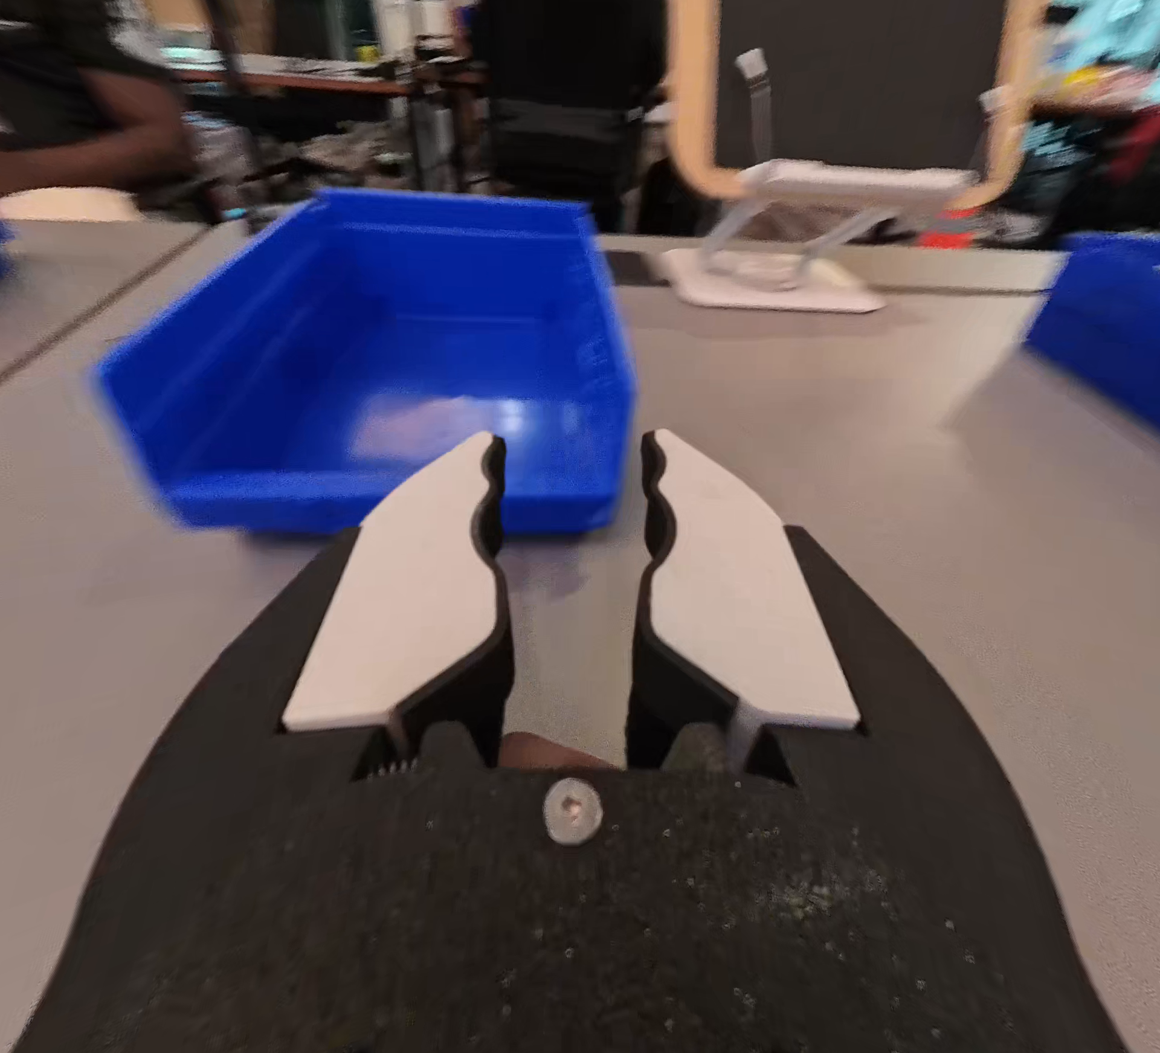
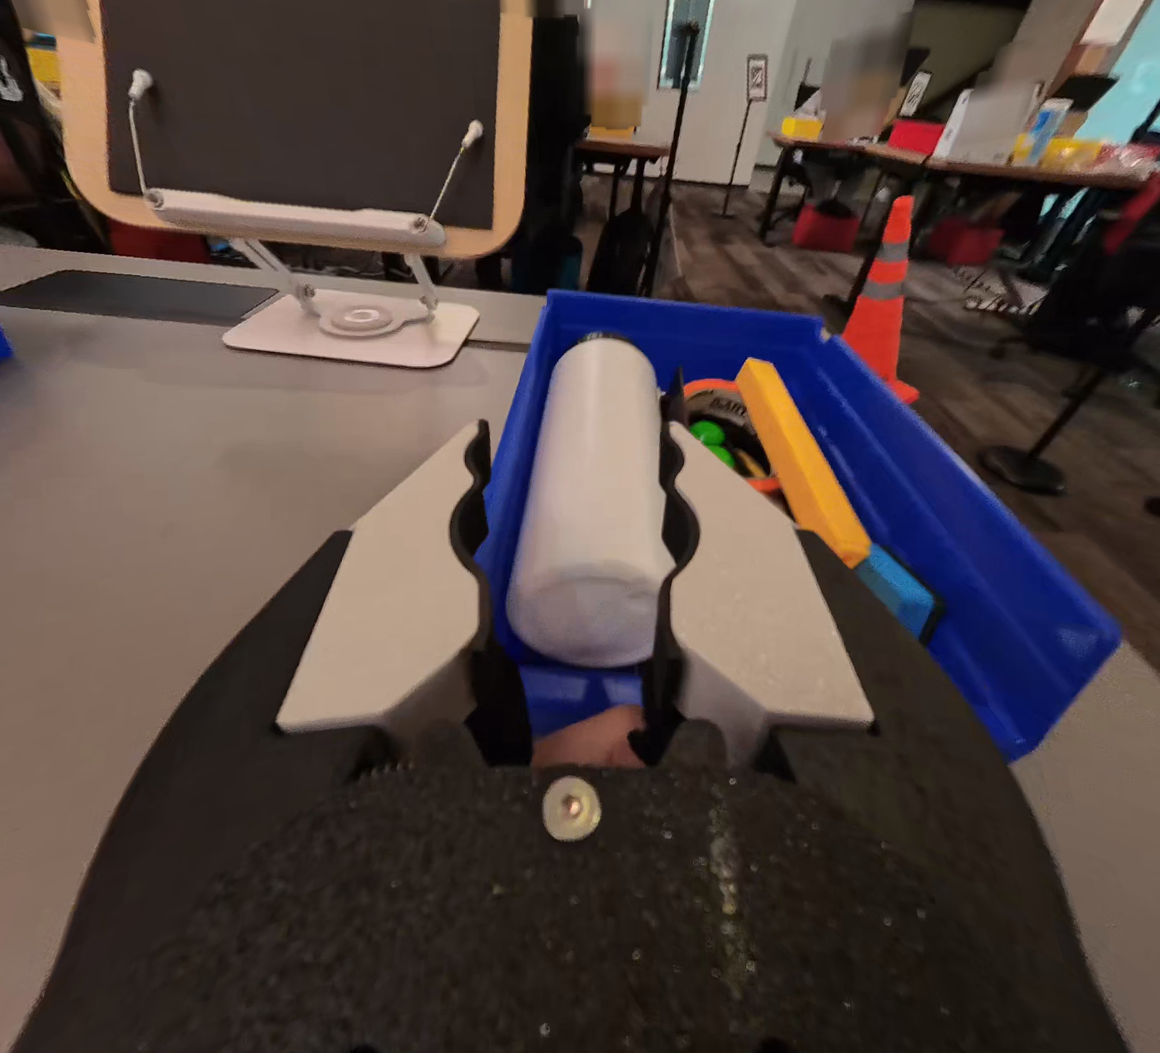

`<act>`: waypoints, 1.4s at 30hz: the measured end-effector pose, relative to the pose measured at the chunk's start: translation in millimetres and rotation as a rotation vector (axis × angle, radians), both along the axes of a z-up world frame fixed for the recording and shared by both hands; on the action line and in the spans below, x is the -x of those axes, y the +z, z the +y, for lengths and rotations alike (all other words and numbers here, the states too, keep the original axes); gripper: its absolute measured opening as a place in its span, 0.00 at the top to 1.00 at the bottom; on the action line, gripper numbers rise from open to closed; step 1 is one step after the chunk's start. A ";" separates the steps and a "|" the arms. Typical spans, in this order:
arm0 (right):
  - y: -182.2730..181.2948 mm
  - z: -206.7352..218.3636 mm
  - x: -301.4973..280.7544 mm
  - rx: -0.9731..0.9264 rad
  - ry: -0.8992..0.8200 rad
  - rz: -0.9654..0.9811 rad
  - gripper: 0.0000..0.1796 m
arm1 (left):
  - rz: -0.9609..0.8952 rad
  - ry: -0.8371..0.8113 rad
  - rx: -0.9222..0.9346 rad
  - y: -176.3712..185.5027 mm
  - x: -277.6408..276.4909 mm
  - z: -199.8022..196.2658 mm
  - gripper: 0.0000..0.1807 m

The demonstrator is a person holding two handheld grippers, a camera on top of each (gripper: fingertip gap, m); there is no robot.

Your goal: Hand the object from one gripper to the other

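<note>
A white cylindrical bottle lies lengthwise in a blue bin in the right wrist view. My right gripper is open and straddles the bottle's near half. Its right finger is against the bottle, and a strip of blue shows between its left finger and the bottle. My left gripper is open and empty, held above the grey table just before an empty blue bin. Neither view shows the other gripper.
Beside the bottle in the bin lie a yellow bar, green balls, an orange-rimmed roll and a blue block. A white stand holding a dark board is at the table's back. An orange cone stands on the floor. A person's arm is at far left. There is about 50 cm between the tips of the two grippers. The right tips stand about 20 cm off the orange-rimmed roll.
</note>
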State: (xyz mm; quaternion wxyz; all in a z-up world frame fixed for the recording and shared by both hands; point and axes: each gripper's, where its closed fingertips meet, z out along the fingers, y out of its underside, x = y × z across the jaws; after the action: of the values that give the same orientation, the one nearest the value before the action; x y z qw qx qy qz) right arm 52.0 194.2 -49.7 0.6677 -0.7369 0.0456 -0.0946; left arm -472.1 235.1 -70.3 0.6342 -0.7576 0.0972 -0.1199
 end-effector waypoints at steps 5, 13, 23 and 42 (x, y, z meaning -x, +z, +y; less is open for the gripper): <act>-11.0 2.5 -13.6 0.041 -0.002 -0.019 0.71 | 0.138 0.146 0.049 -12.7 70.0 19.5 0.76; -40.9 13.9 -35.9 0.084 -0.015 0.055 0.72 | 0.132 0.126 0.156 -36.9 73.0 27.9 0.77; -7.7 -2.8 -34.5 -0.016 0.007 0.059 0.72 | 0.150 0.036 0.110 -28.1 49.5 19.0 0.77; -32.4 -16.9 -62.3 0.136 0.004 -0.009 0.71 | 0.019 0.164 0.163 -45.0 84.4 50.7 0.78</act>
State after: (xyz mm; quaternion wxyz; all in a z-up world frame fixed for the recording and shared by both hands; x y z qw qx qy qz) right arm 114.3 177.3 -82.1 0.6165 -0.7803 0.0347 -0.0998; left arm -556.5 285.8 -115.2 0.5774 -0.8130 0.0311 -0.0679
